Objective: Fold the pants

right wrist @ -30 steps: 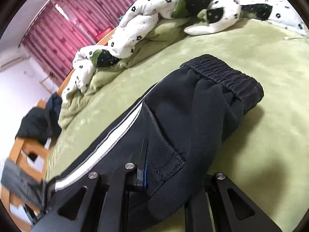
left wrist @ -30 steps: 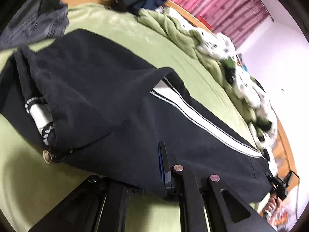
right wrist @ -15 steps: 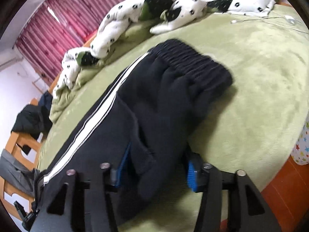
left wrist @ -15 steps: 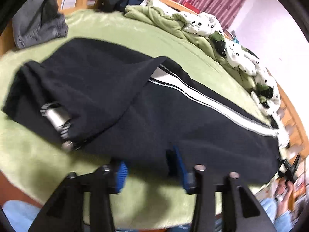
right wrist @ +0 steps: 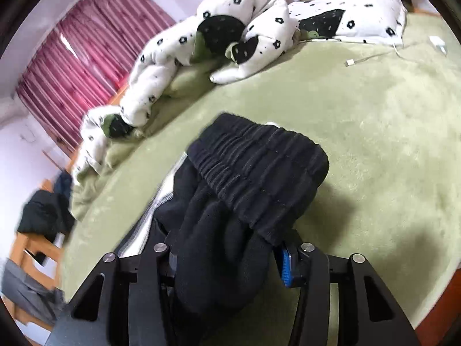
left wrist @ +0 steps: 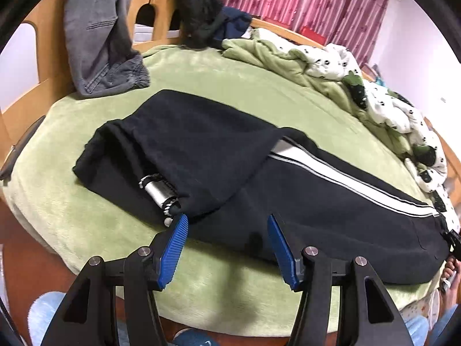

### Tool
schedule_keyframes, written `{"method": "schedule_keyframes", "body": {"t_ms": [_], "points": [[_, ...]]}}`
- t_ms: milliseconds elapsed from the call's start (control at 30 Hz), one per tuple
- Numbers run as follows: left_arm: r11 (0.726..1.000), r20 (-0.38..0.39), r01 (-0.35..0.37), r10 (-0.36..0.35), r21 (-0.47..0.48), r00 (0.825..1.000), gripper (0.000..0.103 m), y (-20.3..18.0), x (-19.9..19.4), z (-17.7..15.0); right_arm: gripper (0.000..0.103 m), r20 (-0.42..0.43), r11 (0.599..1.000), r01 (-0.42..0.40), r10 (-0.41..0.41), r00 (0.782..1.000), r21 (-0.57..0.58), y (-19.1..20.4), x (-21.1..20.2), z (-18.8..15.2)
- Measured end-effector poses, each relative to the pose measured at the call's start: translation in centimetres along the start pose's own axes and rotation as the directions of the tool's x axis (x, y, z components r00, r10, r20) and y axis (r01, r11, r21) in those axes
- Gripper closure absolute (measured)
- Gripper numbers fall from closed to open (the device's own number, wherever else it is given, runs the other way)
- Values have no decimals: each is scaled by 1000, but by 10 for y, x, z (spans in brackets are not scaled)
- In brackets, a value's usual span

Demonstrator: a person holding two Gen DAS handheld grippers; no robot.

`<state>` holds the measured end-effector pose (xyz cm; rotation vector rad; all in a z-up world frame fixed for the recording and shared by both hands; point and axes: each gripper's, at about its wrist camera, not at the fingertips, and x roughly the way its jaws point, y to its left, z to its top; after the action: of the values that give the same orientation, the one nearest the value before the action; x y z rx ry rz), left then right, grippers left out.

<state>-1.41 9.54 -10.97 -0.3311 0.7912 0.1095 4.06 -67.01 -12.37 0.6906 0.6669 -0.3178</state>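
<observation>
No readable brand or writing anywhere. Left hand-held gripper (left wrist: 227, 242) spread wide, just short of black pants (left wrist: 302, 196) lying across green bed (left wrist: 216, 75). Right hand-held gripper (right wrist: 227, 262) pinching bunched waistband (right wrist: 256, 170); bare blanket beyond.

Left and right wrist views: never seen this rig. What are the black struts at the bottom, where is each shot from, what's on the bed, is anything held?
No robot here: a person carries a two-finger gripper in each hand, and a fisheye camera on each looks forward along its fingers. The black struts are those grippers.

Left wrist view: the left gripper is open, its blue pads apart, at the near edge of the black pants, which lie on the green blanket. One leg is folded over the white side stripe.

Right wrist view: the right gripper has the bunched waistband end of the pants between its fingers; a firm clamp is not visible.

Also there: a white flowered quilt and grey trousers hung on the wooden bed frame.
</observation>
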Motion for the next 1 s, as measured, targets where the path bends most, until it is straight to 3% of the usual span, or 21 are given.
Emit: {"method": "schedule_keyframes", "body": {"t_ms": [67,133,300,467,533,600,633,800,867,1000], "points": [[1000,1,-11,11,-1,1000,49,2,1,-1,45,-70,996,71,-74,995,-45,4,8,-4],[1000,34,-13,13,-12,999,50,8,-5,-2,45,-113,994,81,-89,990,-74,-4,7,-16],[1000,62,-7,5,23,998,50,16,-8,2,45,-70,992,103,-108,992,-67,-15,-35,-58],[994,35,9,-13,113,999,50,16,7,3,45,-1,985,164,-165,986,-47,-5,-77,-88],[988,33,-1,-4,155,999,59,16,16,4,45,23,984,170,-169,985,-45,7,-88,-92],[977,36,-47,41,207,999,93,14,25,8,45,59,982,182,-179,982,-49,23,-99,-95],[972,42,-51,42,230,998,94,15,28,13,45,83,982,186,-181,980,-46,32,-104,-99],[974,225,-100,53,201,973,94,29,24,76,45,124,987,153,-146,981,-50,79,-107,-115],[983,210,-69,32,171,977,94,36,36,111,45,108,985,149,-139,984,-90,101,-100,-123],[981,126,-31,7,191,992,90,41,64,149,45,66,977,148,-139,988,-154,135,-82,-136]]}}
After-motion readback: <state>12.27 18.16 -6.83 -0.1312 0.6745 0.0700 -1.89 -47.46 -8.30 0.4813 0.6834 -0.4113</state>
